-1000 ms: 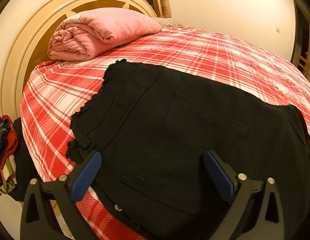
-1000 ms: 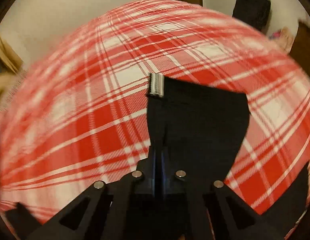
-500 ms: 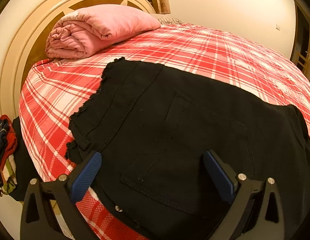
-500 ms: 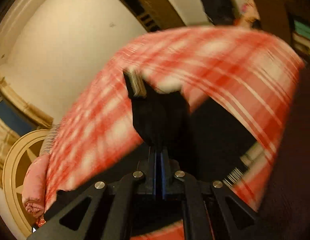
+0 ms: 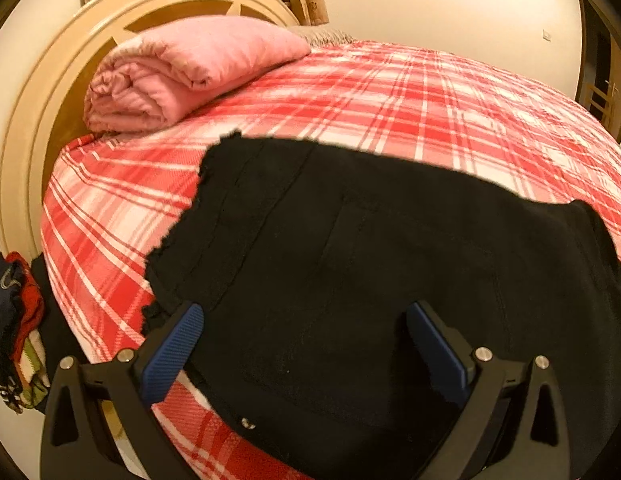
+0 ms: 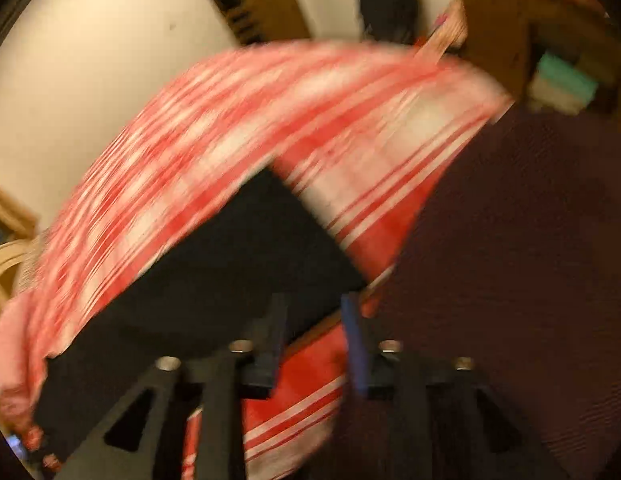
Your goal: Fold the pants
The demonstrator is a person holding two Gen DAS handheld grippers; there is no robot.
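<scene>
Plainly the black pants are a soft, limp garment of fairly thick, denim-like cloth: seams and a pocket outline show faintly, and a small metal stud sits near the waist edge closest to the left wrist camera. They lie spread on the bed, over its red-and-white plaid cover, near the front edge, with a frayed hem at the far left and a doubled layer across the right. I judge them moderately heavy for clothing, not slippery and not fragile; they will sag and drape from any single hold, so a fold will need a pinch at a hem, the waistband or a thick seam, where the layers are stiffest, and not in the slack middle.

The left gripper hovers over the waist area with its blue-padded fingers wide apart, nothing between them. The right gripper, seen through heavy blur, has just been opening; its fingers stand partly apart, and only the plaid cover shows in the gap, while a corner of the black cloth lies just beyond the left finger. Whether that finger touches the cloth I cannot tell.

Farther off, a folded pink quilt rests against the round headboard, and a heap of coloured clothes hangs beside the bed at the left.
</scene>
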